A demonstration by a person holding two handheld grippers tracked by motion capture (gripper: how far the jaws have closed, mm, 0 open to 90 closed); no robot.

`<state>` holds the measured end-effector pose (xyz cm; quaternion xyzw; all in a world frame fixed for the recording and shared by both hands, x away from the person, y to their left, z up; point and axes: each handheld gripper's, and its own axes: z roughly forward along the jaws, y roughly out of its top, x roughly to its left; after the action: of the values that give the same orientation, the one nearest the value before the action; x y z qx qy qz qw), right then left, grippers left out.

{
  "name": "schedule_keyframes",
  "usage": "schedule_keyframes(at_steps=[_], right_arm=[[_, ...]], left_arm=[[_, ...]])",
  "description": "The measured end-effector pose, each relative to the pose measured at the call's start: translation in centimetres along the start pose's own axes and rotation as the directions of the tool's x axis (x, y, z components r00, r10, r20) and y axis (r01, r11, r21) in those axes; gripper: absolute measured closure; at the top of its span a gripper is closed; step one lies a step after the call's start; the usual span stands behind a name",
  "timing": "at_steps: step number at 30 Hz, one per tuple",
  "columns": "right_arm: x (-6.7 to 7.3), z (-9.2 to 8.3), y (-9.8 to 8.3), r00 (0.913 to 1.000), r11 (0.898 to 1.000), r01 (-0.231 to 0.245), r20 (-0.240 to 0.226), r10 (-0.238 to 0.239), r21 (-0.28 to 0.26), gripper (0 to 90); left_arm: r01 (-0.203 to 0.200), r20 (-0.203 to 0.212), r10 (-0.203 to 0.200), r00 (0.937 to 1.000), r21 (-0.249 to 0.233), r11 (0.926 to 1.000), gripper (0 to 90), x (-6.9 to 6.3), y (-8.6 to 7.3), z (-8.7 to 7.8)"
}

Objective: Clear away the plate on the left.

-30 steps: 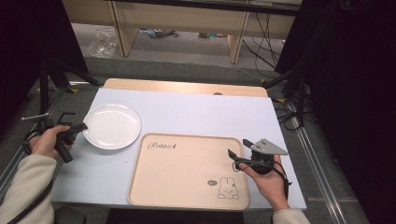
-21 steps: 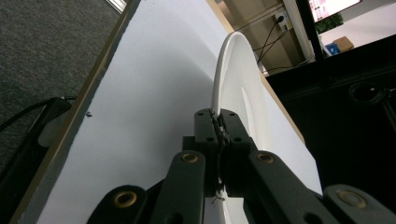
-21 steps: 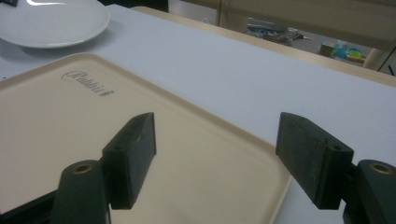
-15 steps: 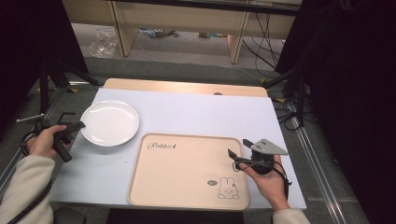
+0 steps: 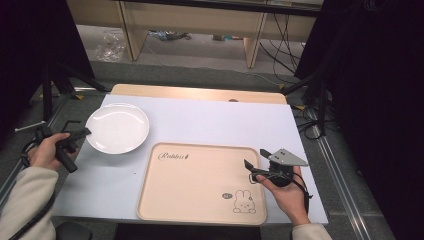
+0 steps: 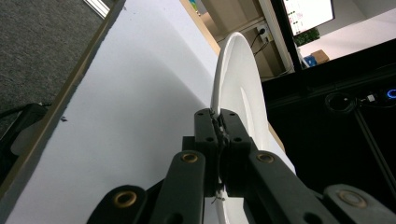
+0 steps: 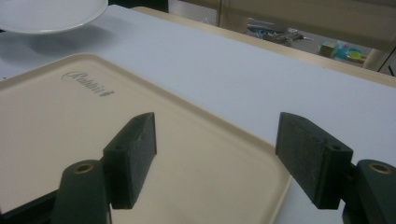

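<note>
Nearest you, your right hand [image 5: 286, 192] sits at the near right corner of the table, and the right gripper [image 5: 256, 164] it carries hangs over the right edge of the beige tray [image 5: 190, 200]. Its fingers [image 7: 133, 156] stand wide apart with nothing between them; through that gap you look down on the tray's bare surface and raised rim. The tray lies flat on the white table [image 5: 215, 120], a little rabbit drawing [image 5: 243, 202] at its near right corner and the script lettering [image 5: 173, 156] at its far left.

Over on your other side, your left hand [image 5: 47, 151] is off the table's left edge, and the left gripper [image 5: 84, 132] reaches in to the white plate [image 5: 117, 127]. There the fingers [image 6: 205, 128] are clamped tight on the plate's rim. The plate sits just beyond the tray's far left corner, near the table's left side, and a shadow shows beneath it in the right gripper view.

Farthest off, a wooden strip [image 5: 200, 93] runs along the table's back edge.
</note>
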<state>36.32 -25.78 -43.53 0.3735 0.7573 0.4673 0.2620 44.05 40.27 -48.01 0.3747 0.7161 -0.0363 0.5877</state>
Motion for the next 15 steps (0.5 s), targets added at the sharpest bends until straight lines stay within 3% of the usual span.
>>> schedule_keyframes(at_steps=[1, 2, 3, 5, 6, 8, 9, 11, 12, 13, 14, 15], right_arm=[[-0.01, 0.00, 0.00, 1.0000, 1.000, 0.000, 0.000, 0.000, 0.000, 29.9], [-0.01, 0.01, 0.00, 1.0000, 1.000, 0.000, 0.000, 0.000, 0.000, 29.9], [-0.01, 0.00, 0.00, 1.0000, 1.000, 0.000, 0.001, 0.000, 0.000, 29.9], [0.07, -0.05, 0.01, 0.9999, 1.000, -0.012, -0.006, 0.012, 0.008, 30.0], [0.06, -0.06, 0.01, 0.9999, 1.000, -0.012, -0.006, 0.012, 0.008, 30.0], [0.05, -0.07, 0.01, 0.9999, 1.000, -0.012, -0.005, 0.012, 0.007, 30.0], [0.04, -0.08, 0.02, 0.9999, 1.000, -0.012, -0.005, 0.012, 0.008, 30.1], [-0.05, -0.06, 0.02, 1.0000, 1.000, 0.000, 0.001, 0.000, -0.003, 30.1], [-0.05, -0.04, 0.01, 1.0000, 1.000, 0.001, 0.003, -0.001, -0.008, 30.1], [-0.05, -0.05, 0.01, 1.0000, 1.000, 0.000, 0.003, 0.000, -0.007, 30.1], [-0.06, -0.05, 0.01, 1.0000, 1.000, 0.001, 0.005, -0.001, -0.007, 30.1], [-0.07, -0.06, 0.01, 1.0000, 1.000, 0.000, 0.005, 0.000, -0.007, 30.1]], left_arm=[[-0.008, -0.033, 0.008, 0.9994, 0.009, 0.9999, 86.9, -0.19, 0.01, -0.07], [-0.006, -0.008, 0.006, 0.9999, 0.005, 1.0000, 86.9, -0.15, -0.02, -0.01], [-0.007, -0.027, 0.007, 0.9996, 0.008, 0.9999, 86.8, -0.32, -0.04, -0.01], [-0.005, -0.004, 0.005, 1.0000, 0.010, 0.9999, 86.8, -0.35, -0.12, 0.05], [-0.006, -0.020, 0.007, 0.9998, 0.015, 0.9999, 86.8, -0.47, -0.14, 0.05], [-0.006, 0.019, 0.006, 0.9998, 0.013, 0.9999, 86.8, -0.44, -0.21, 0.12], [-0.008, -0.011, 0.008, 0.9999, 0.017, 0.9998, 86.8, -0.61, -0.21, 0.09], [-0.013, -0.009, 0.013, 0.9999, 0.021, 0.9997, 86.8, -0.74, -0.26, 0.10], [-0.013, 0.023, 0.012, 0.9997, 0.019, 0.9997, 86.7, -0.65, -0.30, 0.14], [-0.006, 0.028, 0.006, 0.9996, 0.016, 0.9999, 86.7, -0.71, -0.35, 0.19], [-0.006, -0.002, 0.006, 1.0000, 0.020, 0.9998, 86.7, -0.87, -0.37, 0.17], [-0.004, 0.001, 0.004, 1.0000, 0.020, 0.9998, 86.8, -0.89, -0.39, 0.18]])
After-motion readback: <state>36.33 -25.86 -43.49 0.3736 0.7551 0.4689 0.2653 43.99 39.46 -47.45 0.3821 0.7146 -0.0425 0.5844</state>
